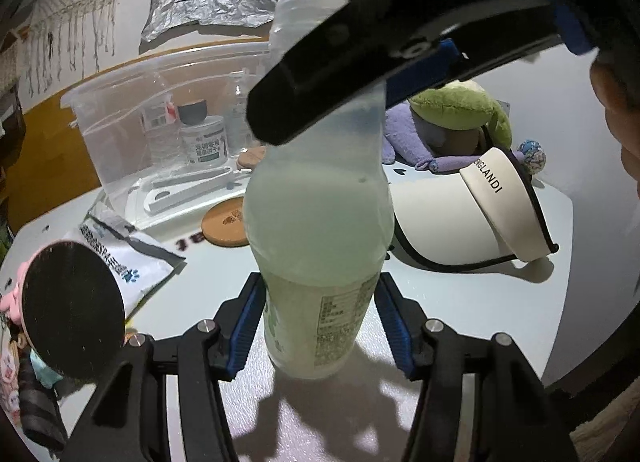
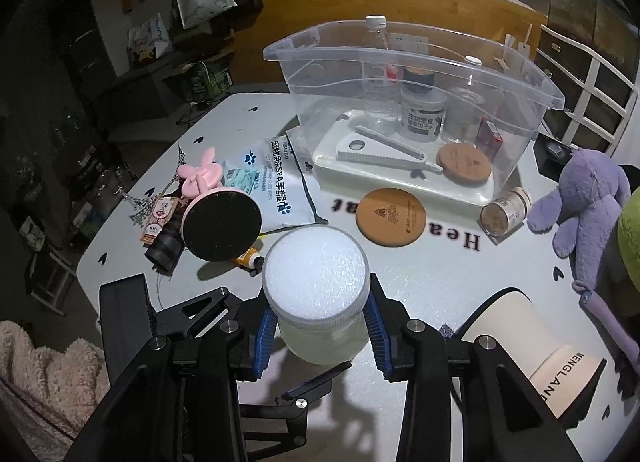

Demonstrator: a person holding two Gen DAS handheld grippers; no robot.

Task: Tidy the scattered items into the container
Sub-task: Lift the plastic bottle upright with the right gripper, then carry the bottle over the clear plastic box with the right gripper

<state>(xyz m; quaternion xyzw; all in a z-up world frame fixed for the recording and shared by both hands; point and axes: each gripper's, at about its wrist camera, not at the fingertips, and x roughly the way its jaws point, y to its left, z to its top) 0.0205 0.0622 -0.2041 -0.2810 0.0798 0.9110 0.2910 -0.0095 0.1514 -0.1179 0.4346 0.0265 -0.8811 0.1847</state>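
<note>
A tall plastic bottle (image 1: 316, 229) of pale cloudy liquid stands upright on the white table. My left gripper (image 1: 316, 326) straddles its lower labelled part with a narrow gap on each side. My right gripper (image 2: 318, 326) comes from above and is closed around the bottle's neck just under its white cap (image 2: 316, 274); it crosses the top of the left wrist view (image 1: 360, 73). The clear plastic container (image 2: 420, 101) stands at the back of the table and holds bottles, a jar, a cork coaster and a white tool.
On the table lie a cork coaster (image 2: 392, 215), a small jar on its side (image 2: 506, 209), a white pouch (image 2: 276, 181), a pink round mirror (image 2: 222, 223), a purple plush (image 2: 588, 197) and a cream visor (image 1: 472, 213). A beige fleece (image 2: 44, 374) is at lower left.
</note>
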